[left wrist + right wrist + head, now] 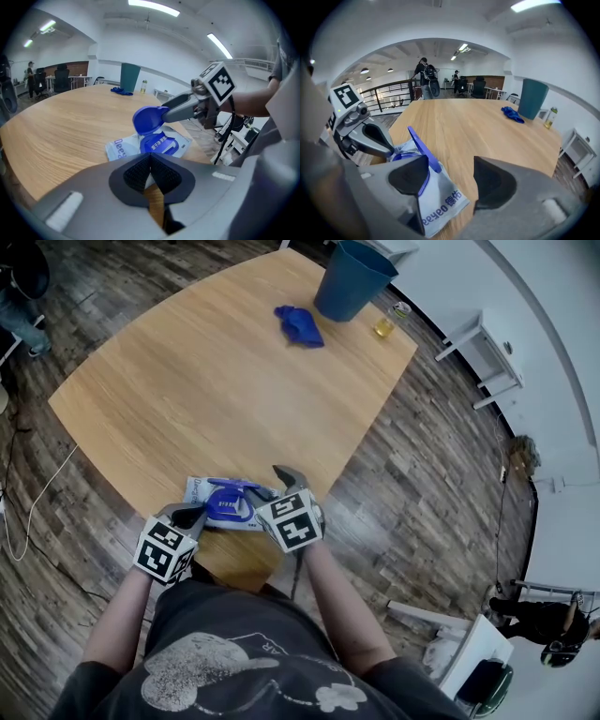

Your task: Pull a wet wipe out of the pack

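Note:
A white and blue wet wipe pack (217,512) lies at the near edge of the wooden table (225,390). Its round blue lid (147,119) is flipped up and stands nearly upright. My left gripper (150,171) is shut on the pack's near edge, and a white sliver of it shows between the pads. My right gripper (450,180) is open above the pack (440,201), with the raised lid (423,145) right beside its left finger. In the left gripper view, one right finger (180,108) touches the lid's rim. No wipe shows at the opening.
At the table's far end stand a blue bin (354,277) and a small bottle of yellow liquid (386,326), with a crumpled blue cloth (299,324) beside them. A white side table (483,352) stands off to the right. The pack sits close to the table's near edge.

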A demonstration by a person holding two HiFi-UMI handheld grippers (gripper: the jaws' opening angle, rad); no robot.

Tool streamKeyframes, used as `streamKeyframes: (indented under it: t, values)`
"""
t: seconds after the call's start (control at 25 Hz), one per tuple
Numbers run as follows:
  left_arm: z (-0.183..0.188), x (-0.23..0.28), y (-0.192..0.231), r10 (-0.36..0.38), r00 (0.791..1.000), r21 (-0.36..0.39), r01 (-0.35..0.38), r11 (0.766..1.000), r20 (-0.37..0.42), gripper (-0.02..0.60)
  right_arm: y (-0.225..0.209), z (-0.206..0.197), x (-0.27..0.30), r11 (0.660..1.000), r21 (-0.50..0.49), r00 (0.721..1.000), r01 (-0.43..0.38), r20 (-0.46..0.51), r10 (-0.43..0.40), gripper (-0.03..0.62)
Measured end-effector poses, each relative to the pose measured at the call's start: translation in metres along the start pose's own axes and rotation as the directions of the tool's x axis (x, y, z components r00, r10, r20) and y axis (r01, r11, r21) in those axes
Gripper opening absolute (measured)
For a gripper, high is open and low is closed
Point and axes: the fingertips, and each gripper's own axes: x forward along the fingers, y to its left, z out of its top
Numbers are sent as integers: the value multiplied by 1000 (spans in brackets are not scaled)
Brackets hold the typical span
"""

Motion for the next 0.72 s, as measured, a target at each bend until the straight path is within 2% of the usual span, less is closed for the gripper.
streamKeyframes:
  t: [0.12,0.16,0.2,0.32,0.4,0.52,0.6,0.72]
  values:
    - [14,-2,-20,-58,996,34,56,998,61,27,-10,-4,7,997,79,1000,12,7,-12,291]
    - [16,-1,-26,-71,995,43,68,997,67,95,-13,-5,10,995,93,1000,20,8,-21,291]
    - [17,0,-31,-76,995,53,73,996,66,134,-16,-6,13,994,103,1000,28,4,-29,291]
    - [19,10,-35,-50,997,127,43,991,53,184,-21,-11,25,990,133,999,35,-16,-34,291]
    - [14,17,-35,-12,1000,228,5,974,29,208,-22,-12,31,988,153,999,34,-22,-32,291]
    - [14,22,-37,50,998,365,-57,929,29,209,-22,-16,38,987,160,999,34,-33,-29,277]
    - [19,25,-37,75,996,385,-86,919,43,207,-21,-17,41,986,162,999,29,-32,-24,269]
    - [23,33,-37,82,996,360,-92,928,45,207,-21,-14,38,986,165,1000,8,-8,-7,267]
